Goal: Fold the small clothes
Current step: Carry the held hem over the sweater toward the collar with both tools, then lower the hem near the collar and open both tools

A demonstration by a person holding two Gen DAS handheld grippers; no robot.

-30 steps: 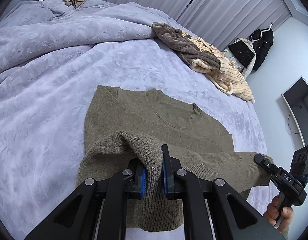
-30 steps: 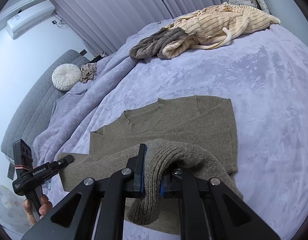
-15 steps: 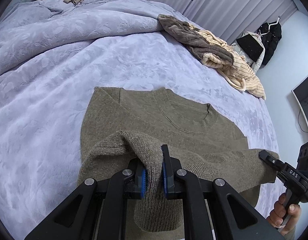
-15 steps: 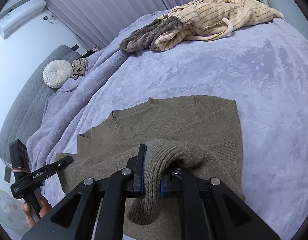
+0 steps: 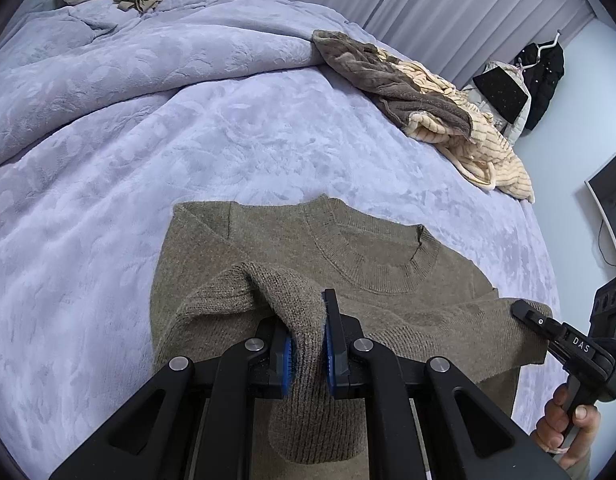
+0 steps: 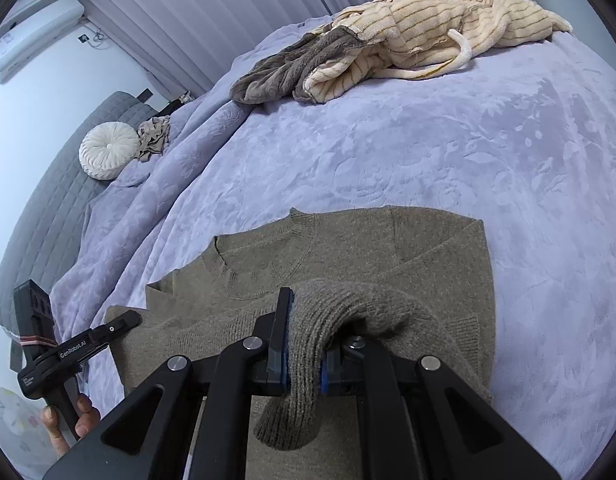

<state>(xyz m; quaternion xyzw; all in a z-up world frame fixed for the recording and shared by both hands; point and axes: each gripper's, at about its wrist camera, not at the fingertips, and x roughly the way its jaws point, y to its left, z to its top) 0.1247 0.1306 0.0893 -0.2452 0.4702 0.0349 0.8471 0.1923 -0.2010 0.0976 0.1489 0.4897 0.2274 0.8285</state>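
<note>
Both grippers, left [image 5: 308, 354] and right [image 6: 304, 362], are pinching the sweater [image 5: 347, 248] hem with closed fingers; soft, limp knit is sagging between grips on the bed [image 5: 108, 160].

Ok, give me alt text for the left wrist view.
The left gripper pinches the hem of an olive sweater lying on a lavender bed, while the right gripper holds the other corner. More clothes are piled behind.

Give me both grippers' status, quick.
Left gripper: closed on the sweater hem.
Right gripper: closed on the sweater hem too.
</note>
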